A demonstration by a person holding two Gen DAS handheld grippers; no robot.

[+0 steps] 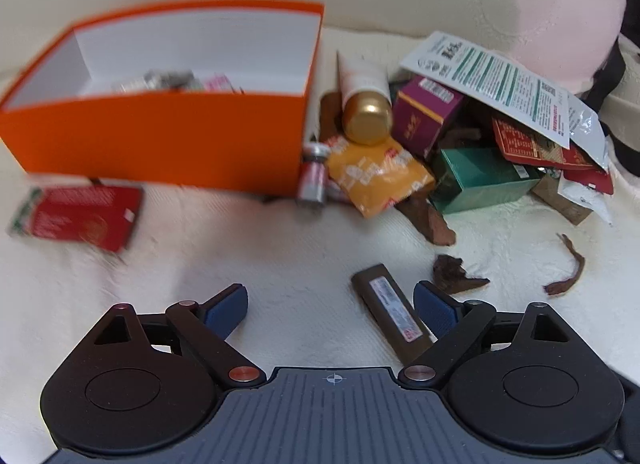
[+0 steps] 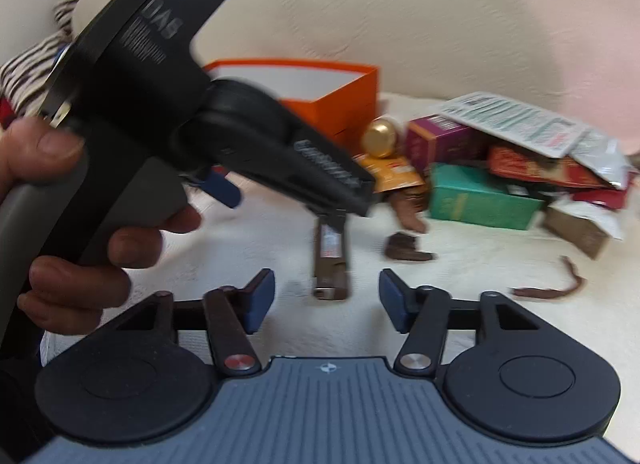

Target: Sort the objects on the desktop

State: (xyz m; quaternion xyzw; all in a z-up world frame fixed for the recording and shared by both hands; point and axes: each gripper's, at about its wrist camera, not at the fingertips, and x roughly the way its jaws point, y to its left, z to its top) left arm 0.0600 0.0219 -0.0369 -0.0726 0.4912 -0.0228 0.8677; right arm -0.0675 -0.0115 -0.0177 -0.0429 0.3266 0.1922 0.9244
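Brown stick pack (image 1: 390,314): flat on the white cloth, nearest the left gripper, its near end running in beside the right-hand blue pad; not gripped.
Left gripper (image 1: 330,304): jaws wide apart, nothing pressed between the pads.
Right gripper (image 2: 327,300): jaws apart, partly closed, empty; the same brown pack lies just ahead of them.
Left hand (image 2: 80,223): wrapped round the left gripper's handle, seen in the right wrist view.
Orange box (image 1: 160,143): open, white inside, toward the far left of the cloth, a few small items inside, blurred.
Red packet (image 1: 80,215): flat on the cloth, just in front of the box's near wall.
Small vial (image 1: 314,175): upright at the box's near right corner.
Pile: beside the box to the right, a gold-capped tube (image 1: 366,103), yellow sachet (image 1: 378,175), purple carton (image 1: 426,111), green carton (image 1: 480,179), white printed sachet (image 1: 492,83) on top.
Brown scraps (image 1: 456,272): scattered near the pack.
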